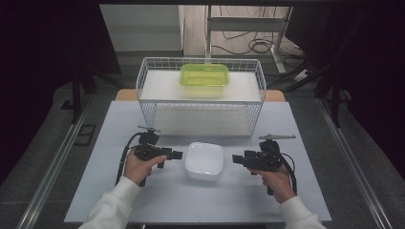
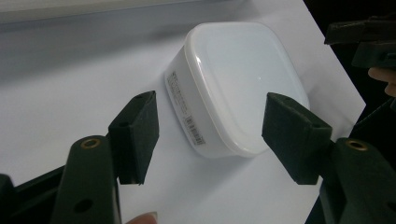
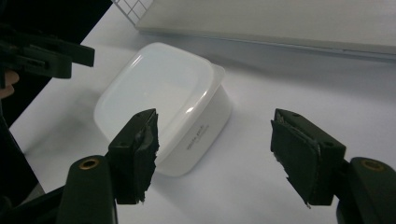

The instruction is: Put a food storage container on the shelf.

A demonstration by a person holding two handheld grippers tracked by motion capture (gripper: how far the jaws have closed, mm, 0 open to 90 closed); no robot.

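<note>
Two grippers, left gripper (image 1: 177, 154) and right gripper (image 1: 236, 158), flank the lidded white container (image 1: 204, 161) lying just before the wire basket (image 1: 143, 81), jaws apart, empty; approach step, next likely closing in for a grasp.

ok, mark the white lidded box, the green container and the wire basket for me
white lidded box (image 1: 204, 160), high view, centre of its lid
green container (image 1: 204, 76), high view, middle of its lid
wire basket (image 1: 200, 101), high view, top rail of its near wall
</note>
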